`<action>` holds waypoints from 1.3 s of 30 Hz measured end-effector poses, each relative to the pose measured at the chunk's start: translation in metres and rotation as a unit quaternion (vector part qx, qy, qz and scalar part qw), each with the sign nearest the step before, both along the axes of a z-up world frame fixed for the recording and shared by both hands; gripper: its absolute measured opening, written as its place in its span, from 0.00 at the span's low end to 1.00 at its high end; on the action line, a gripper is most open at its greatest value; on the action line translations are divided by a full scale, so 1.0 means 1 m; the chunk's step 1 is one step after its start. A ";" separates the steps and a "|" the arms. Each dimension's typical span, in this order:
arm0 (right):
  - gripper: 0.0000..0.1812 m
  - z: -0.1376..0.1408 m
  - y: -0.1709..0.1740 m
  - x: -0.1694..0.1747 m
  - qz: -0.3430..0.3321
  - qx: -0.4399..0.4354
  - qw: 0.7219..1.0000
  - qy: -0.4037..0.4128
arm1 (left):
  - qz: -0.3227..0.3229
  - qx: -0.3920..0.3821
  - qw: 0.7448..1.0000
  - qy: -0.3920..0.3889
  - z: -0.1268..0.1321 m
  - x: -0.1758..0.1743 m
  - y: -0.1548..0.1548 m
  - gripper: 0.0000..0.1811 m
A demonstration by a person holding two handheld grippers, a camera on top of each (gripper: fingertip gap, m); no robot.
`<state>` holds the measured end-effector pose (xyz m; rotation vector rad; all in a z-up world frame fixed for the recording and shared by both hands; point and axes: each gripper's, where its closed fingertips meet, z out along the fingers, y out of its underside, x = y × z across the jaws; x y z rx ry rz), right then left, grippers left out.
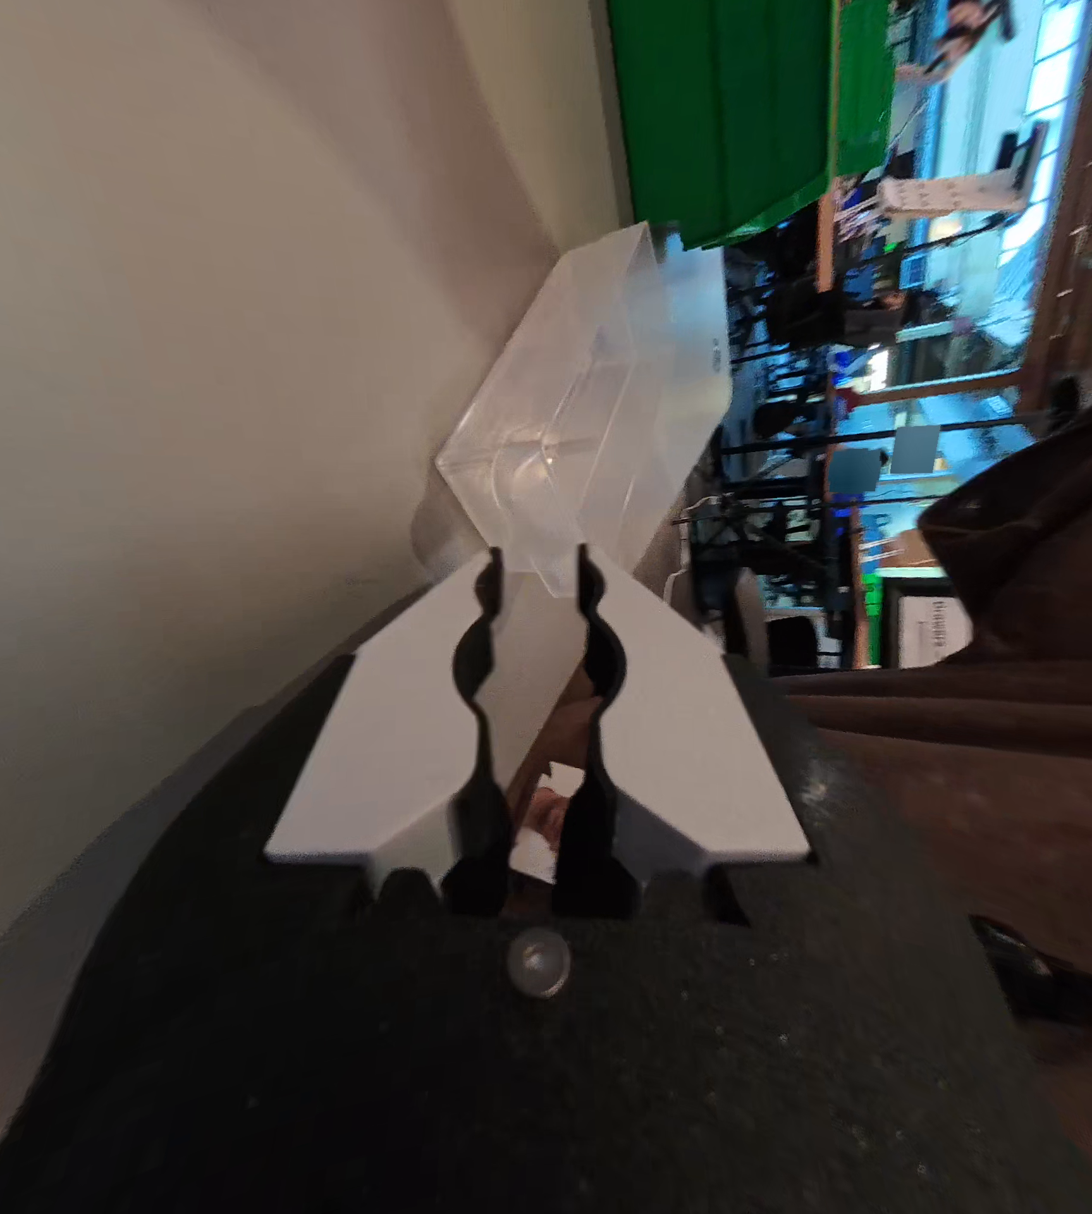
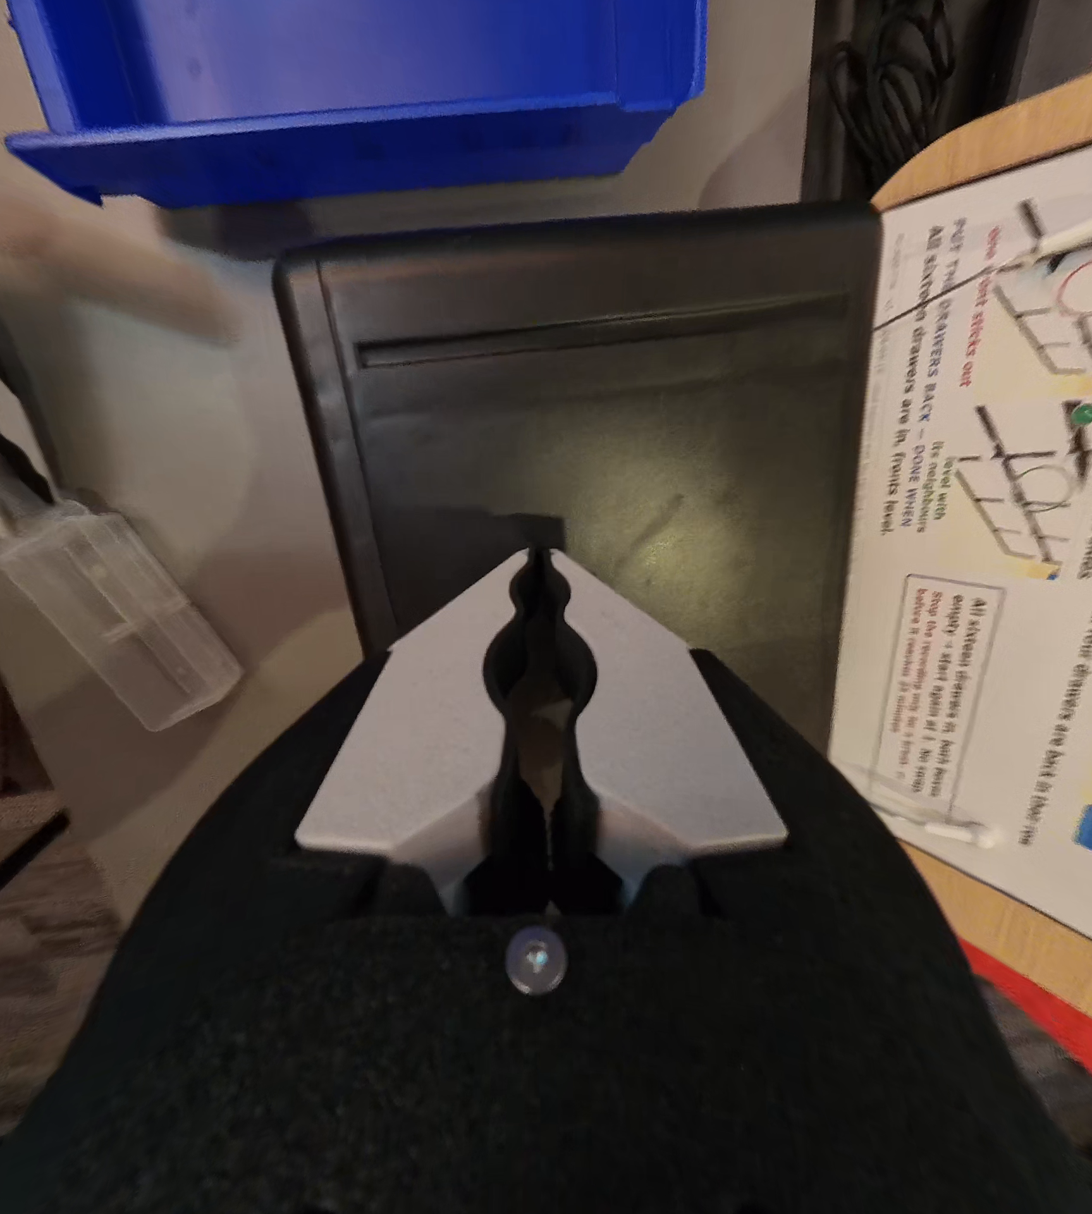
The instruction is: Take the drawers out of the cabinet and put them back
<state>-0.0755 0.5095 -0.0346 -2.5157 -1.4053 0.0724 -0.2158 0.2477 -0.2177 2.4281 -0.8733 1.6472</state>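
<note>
In the left wrist view my left gripper is shut on the front handle tab of a clear plastic drawer, which it holds out in front of it above a beige surface. The same drawer shows at the left of the right wrist view, hanging tilted from the left gripper. My right gripper is shut with its tips together and holds nothing. It points at a plain outer panel of the black cabinet. I cannot tell whether it touches the panel. No drawer slots are in view.
A blue bin hangs above the cabinet. A printed instruction sheet on a wooden board stands right of the cabinet. A green bin sits beyond the drawer. A person's brown sleeve fills the right side.
</note>
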 end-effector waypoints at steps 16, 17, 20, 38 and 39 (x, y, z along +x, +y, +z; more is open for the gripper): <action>0.38 -0.150 -0.260 -0.060 0.144 0.007 0.989 0.015 | -0.053 0.369 0.927 -0.038 0.024 -0.017 0.036 0.23; 0.39 -0.164 -0.264 -0.057 0.147 0.011 0.989 -0.006 | -0.065 0.375 0.924 -0.036 0.022 -0.018 0.034 0.23; 0.38 -0.184 -0.260 -0.060 0.147 0.031 0.988 -0.027 | -0.062 0.399 0.915 -0.007 0.016 -0.018 0.039 0.21; 0.33 -0.055 -0.231 0.156 -0.090 0.155 0.976 -0.120 | -0.034 0.361 0.931 -0.038 0.029 -0.011 0.045 0.20; 0.33 -0.069 -0.233 0.184 -0.102 0.136 0.977 -0.132 | -0.039 0.361 0.931 -0.036 0.027 -0.009 0.043 0.21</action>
